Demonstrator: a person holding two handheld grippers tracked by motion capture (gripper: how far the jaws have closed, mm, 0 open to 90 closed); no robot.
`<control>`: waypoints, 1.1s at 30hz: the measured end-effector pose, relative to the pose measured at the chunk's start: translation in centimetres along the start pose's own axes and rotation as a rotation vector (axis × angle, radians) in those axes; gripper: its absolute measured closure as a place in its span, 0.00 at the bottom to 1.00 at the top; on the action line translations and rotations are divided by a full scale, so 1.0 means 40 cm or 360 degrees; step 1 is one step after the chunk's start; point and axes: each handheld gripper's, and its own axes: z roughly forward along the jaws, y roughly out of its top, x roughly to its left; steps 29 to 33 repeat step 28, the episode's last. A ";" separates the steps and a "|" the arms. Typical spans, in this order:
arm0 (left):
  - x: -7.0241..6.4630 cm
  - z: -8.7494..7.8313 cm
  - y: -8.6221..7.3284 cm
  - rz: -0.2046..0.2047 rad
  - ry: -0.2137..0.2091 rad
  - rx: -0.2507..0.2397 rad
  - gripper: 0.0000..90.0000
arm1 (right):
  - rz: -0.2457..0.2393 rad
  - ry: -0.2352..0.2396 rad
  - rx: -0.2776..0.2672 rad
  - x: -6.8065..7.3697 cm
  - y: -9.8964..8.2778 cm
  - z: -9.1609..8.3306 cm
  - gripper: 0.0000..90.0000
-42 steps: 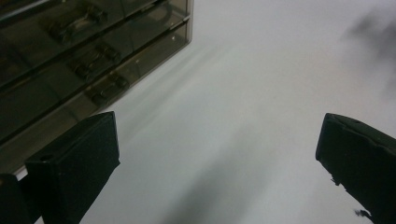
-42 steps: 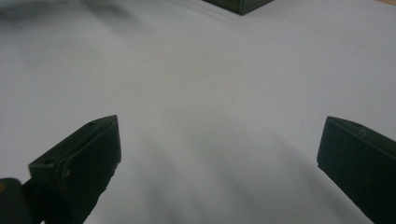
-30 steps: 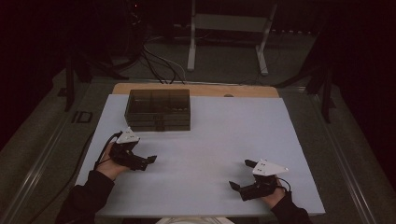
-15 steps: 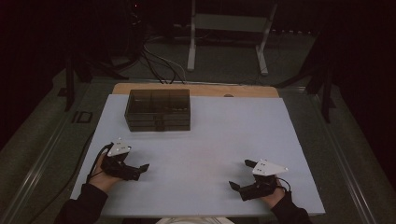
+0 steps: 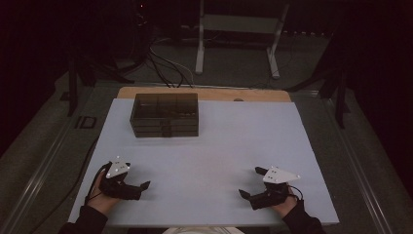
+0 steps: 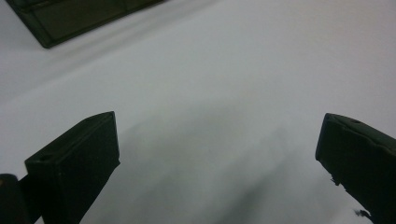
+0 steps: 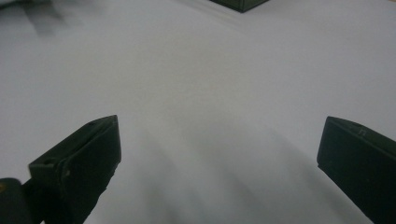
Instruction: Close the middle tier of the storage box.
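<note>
I rest both grippers low on the table (image 5: 214, 146), left gripper (image 5: 139, 187) and right gripper (image 5: 251, 187) with fingers spread wide and empty, since the dark box (image 5: 164, 114) sits well away at the far edge.

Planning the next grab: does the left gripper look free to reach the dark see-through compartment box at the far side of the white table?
Probably yes. The left gripper is open, and bare white table lies between it and the dark see-through compartment box.

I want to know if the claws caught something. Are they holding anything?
No. The left gripper and the right gripper both have their jaws wide apart over the bare white table, away from the dark box.
</note>
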 end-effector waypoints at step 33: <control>-0.021 0.025 -0.001 0.0018 -0.0017 -0.0015 0.01 | 0.0000 -0.0005 0.0019 0.002 -0.002 0.000 0.00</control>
